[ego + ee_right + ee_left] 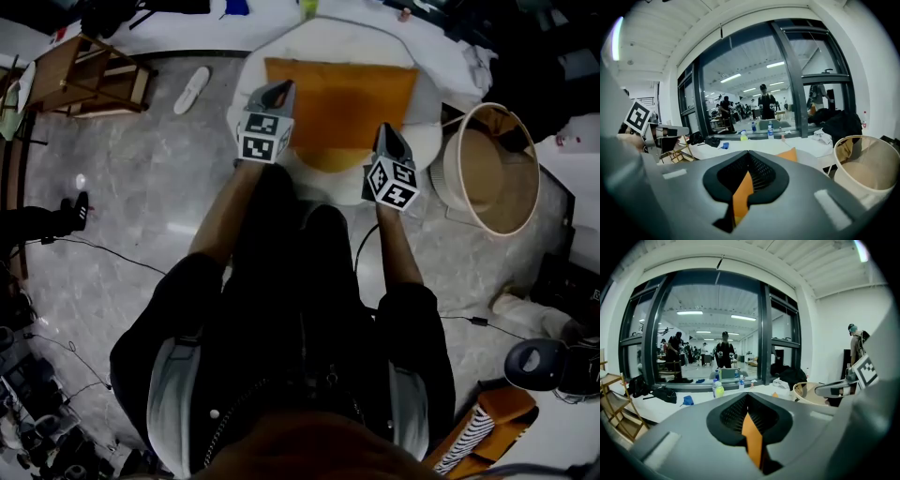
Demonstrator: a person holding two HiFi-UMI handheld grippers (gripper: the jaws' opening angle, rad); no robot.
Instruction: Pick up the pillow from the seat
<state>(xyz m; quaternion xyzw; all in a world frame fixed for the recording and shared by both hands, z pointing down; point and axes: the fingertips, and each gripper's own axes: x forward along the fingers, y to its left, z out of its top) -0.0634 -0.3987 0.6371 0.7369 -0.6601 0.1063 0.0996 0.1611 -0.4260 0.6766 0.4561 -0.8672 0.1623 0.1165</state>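
Observation:
An orange square pillow hangs over a round white seat in the head view. My left gripper is shut on the pillow's near left edge, and my right gripper is shut on its near right edge. In the left gripper view a strip of the orange pillow is pinched between the closed jaws of the left gripper. The right gripper view shows the pillow caught in the right gripper, with a far corner peeking past it.
A round beige wicker chair stands right of the seat. A wooden folding rack is at the far left, a white slipper lies on the grey floor, and cables run across it. A long white ledge with bottles lies ahead under windows.

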